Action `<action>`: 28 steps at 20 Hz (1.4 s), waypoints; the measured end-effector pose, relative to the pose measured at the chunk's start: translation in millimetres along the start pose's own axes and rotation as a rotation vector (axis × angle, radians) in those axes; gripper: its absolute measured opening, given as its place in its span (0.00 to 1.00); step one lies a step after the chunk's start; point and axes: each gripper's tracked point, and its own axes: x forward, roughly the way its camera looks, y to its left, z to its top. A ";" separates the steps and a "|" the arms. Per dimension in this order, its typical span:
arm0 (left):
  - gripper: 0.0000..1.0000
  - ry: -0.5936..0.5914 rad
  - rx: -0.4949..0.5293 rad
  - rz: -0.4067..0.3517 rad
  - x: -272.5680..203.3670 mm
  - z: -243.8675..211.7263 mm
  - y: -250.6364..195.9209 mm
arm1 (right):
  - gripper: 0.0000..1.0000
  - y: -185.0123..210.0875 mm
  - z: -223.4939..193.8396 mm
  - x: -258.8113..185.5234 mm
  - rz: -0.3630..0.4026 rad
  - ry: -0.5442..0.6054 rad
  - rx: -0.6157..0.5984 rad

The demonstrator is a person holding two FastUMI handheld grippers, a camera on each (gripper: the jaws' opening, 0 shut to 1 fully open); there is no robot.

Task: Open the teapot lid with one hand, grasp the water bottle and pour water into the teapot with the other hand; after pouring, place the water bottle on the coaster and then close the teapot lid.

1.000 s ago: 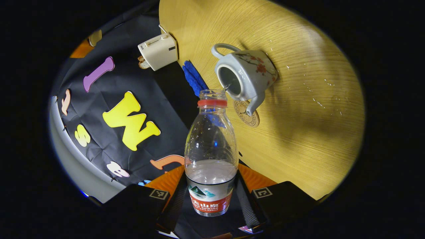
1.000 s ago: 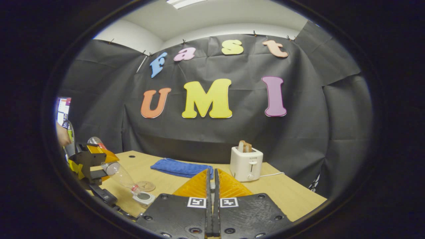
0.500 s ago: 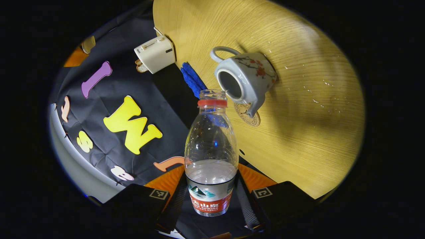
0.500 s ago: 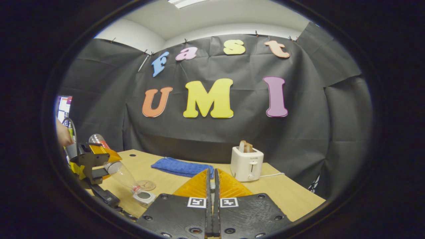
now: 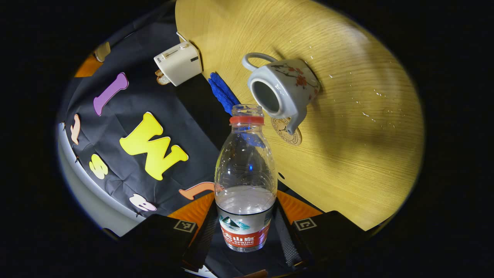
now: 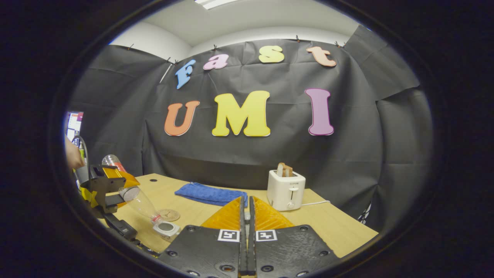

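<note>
A clear water bottle (image 5: pixel 246 173) with a red neck ring and no cap lies tilted between my left gripper's (image 5: pixel 246 235) fingers, which are shut on its labelled lower part. Its mouth points at the open top of the grey flowered teapot (image 5: pixel 285 87), which stands lidless on the table. A round coaster (image 5: pixel 288 134) lies by the spout. The right gripper view has the teapot (image 6: pixel 166 228), the tilted bottle (image 6: pixel 141 200) and the coaster (image 6: pixel 169 214) at lower left. My right gripper (image 6: pixel 247 210) is held high and shut, with a small pale bit of the lid pinched at its tips.
A white toaster (image 6: pixel 285 190) with toast stands at the back of the wooden table (image 5: pixel 347 162), and a folded blue cloth (image 6: pixel 210 194) lies to its left. Water drops (image 5: pixel 366 112) speckle the wood past the teapot. A person's hand (image 6: pixel 72 156) holds the left gripper.
The left gripper and bottle have shifted slightly, so the teapot sits a little higher in its view. The drip at the bottle mouth is gone. The right gripper has hardly moved.
</note>
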 end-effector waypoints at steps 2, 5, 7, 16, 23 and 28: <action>0.77 -0.036 -0.097 0.010 2.8 4.6 -3.3 | 0.00 -5.0 -0.9 1.8 -0.007 0.002 0.007; 0.76 -0.088 -0.266 0.016 7.9 10.4 -7.3 | 0.01 -13.1 -2.7 3.2 -0.022 0.009 0.018; 0.76 -0.098 -0.413 0.013 12.1 10.7 -16.4 | 0.00 -20.7 -2.1 4.2 -0.040 0.006 0.012; 0.76 -0.170 -1.237 0.041 6.9 14.6 -15.8 | 0.01 -32.2 -8.2 10.5 -0.074 0.015 0.002; 0.77 -0.343 -1.781 -0.043 20.0 26.9 14.2 | 0.01 -20.6 -13.0 12.4 -0.065 0.018 -0.018; 0.78 -0.355 -1.991 -0.012 48.2 21.3 33.8 | 0.01 -24.8 -20.0 17.0 -0.075 0.037 -0.018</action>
